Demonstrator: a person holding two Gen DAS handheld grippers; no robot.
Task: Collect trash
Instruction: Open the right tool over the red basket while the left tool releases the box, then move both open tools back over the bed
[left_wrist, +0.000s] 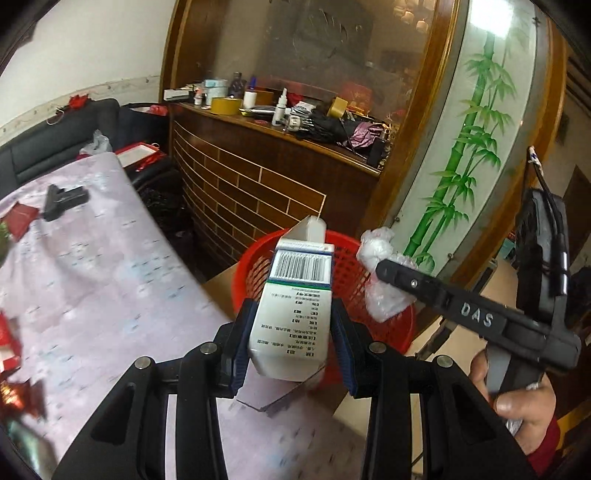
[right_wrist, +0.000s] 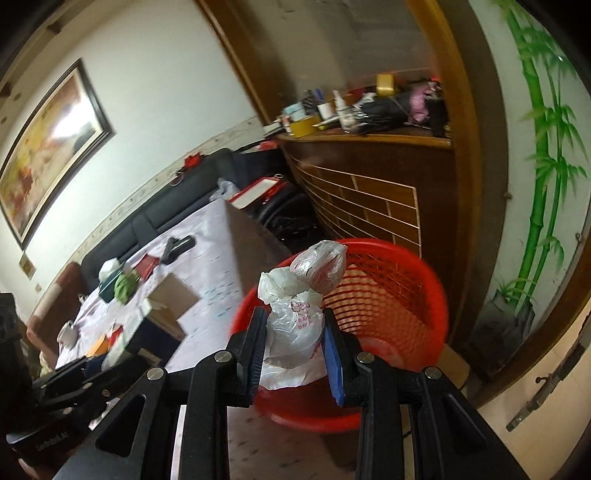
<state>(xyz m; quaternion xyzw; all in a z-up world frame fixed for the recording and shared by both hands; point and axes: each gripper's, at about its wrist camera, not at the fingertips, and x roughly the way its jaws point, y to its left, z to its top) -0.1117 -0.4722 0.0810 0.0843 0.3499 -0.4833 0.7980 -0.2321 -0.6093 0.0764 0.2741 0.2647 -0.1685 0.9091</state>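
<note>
Cluttered table (left_wrist: 110, 266) left; red basket (right_wrist: 399, 295) under carton (left_wrist: 295, 295), bag (right_wrist: 295, 325).

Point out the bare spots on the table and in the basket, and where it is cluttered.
Free: the cloth between the black gadget and the table's near edge, and the red basket, which looks empty inside. Crowded: the wooden ledge, and the table's far end by the green bunch and open carton.
</note>
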